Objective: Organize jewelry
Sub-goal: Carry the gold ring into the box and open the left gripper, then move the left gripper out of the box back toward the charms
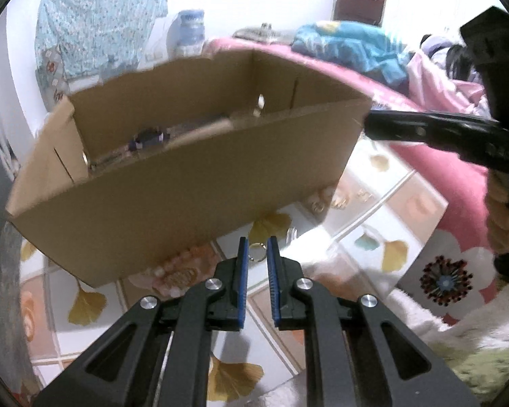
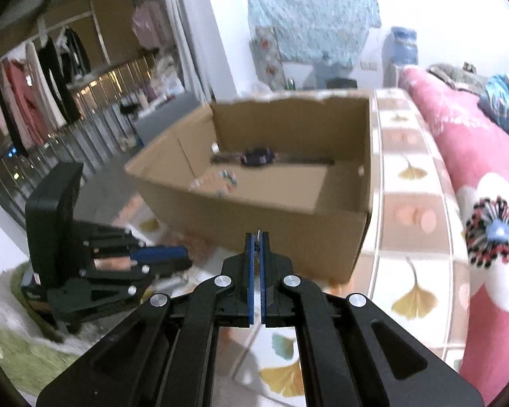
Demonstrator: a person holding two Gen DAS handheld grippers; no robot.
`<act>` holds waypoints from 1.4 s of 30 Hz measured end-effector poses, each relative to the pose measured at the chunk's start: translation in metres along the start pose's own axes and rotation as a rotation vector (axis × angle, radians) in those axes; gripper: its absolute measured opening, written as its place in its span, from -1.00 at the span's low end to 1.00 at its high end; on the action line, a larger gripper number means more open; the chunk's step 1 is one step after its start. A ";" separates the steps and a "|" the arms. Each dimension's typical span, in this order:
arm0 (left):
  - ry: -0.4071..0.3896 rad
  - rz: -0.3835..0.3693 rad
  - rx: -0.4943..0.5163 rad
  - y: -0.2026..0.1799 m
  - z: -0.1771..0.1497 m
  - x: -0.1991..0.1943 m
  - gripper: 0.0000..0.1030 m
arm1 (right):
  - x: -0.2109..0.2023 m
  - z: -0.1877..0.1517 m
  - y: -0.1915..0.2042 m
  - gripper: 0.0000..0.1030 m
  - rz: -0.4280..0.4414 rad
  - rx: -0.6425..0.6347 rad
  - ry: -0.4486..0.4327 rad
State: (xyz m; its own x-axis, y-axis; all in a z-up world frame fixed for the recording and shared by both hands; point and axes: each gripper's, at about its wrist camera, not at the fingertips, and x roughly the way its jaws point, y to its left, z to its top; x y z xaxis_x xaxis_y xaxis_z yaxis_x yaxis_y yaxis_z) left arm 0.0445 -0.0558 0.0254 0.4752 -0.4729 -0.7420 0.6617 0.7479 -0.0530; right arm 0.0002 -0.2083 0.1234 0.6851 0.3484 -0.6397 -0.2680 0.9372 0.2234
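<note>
An open cardboard box (image 1: 186, 203) (image 2: 305, 237) stands on the leaf-patterned tabletop (image 1: 373, 224), with a dark purple piece (image 1: 149, 137) (image 2: 257, 156) lying inside it. My left gripper (image 1: 257, 242) hovers in front of the box, its blue pads shut on a small metal ring (image 1: 256, 253). It also shows low at the left in the right wrist view (image 2: 186, 256). My right gripper (image 2: 257, 239) is above the box's near wall, shut on a thin, small piece of jewellery (image 2: 256, 245) that I cannot make out. It reaches in from the right in the left wrist view (image 1: 368, 123).
Pearl beads (image 1: 176, 268) and gold rings (image 1: 322, 203) lie on the tabletop beside the box. A bed with a pink flowered blanket (image 2: 457, 142) borders the table on the right. A hand (image 1: 505, 224) grips the right tool. Green rug (image 2: 27, 349) lies below left.
</note>
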 end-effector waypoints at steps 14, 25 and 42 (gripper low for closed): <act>-0.084 -0.029 -0.076 0.039 0.099 -0.002 -0.80 | 0.049 0.084 -0.021 -0.98 0.135 0.079 0.028; 0.047 -0.115 -0.273 0.087 0.122 0.067 -0.79 | 0.105 0.105 -0.058 -0.65 0.122 0.197 0.154; -0.087 -0.094 -0.292 0.093 0.117 0.008 -0.53 | 0.021 0.099 -0.078 -0.20 0.108 0.251 -0.053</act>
State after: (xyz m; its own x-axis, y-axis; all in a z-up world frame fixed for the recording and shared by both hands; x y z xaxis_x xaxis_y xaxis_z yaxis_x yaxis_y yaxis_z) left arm 0.1776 -0.0444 0.0921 0.4764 -0.5747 -0.6655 0.5161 0.7955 -0.3175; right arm 0.1023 -0.2721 0.1658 0.6981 0.4412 -0.5639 -0.1700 0.8672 0.4681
